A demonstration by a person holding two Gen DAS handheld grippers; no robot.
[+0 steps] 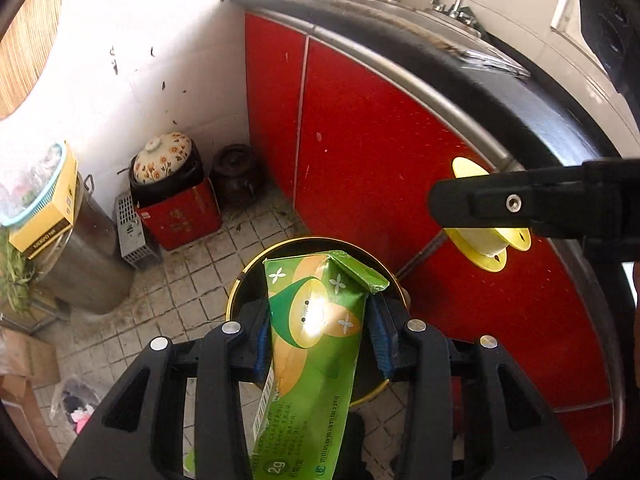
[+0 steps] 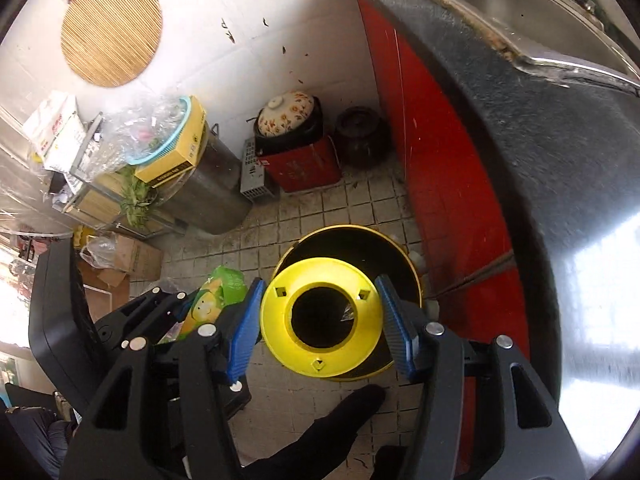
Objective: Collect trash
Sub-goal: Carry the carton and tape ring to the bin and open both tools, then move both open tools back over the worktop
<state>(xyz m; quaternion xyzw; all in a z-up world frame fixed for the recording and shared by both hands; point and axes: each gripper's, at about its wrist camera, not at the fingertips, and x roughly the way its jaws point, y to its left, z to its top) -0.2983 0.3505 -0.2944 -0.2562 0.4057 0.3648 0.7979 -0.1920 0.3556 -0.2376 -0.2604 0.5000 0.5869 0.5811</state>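
The left hand-held gripper (image 1: 320, 328) is pinching a flat green snack wrapper printed with a yellow cartoon face (image 1: 316, 320), its blue pads (image 1: 262, 340) part-closed and pressing on the wrapper's two edges. It is pointing steeply down, and the wrapper's torn top end is hanging over the mouth of a round black bin with a thin yellow rim (image 1: 256, 276) standing on the tiled floor (image 1: 180, 292).

The right hand-held gripper (image 2: 320, 316) is clamping an empty yellow plastic spool with wide round flanges (image 2: 320, 320), its blue pads (image 2: 244, 320) set about halfway apart and bearing on either side of the flange. It too is tilting steeply downward, and the spool is sitting directly above the same black bin (image 2: 360, 236), covering most of its opening from this side.

The two hand-held grippers are hanging close beside each other, the left one just to the left of the right. The bin is standing near the foot of the red cabinet doors (image 1: 360, 140) under the dark bench (image 2: 520, 140) that carries a steel sink (image 2: 500, 4)
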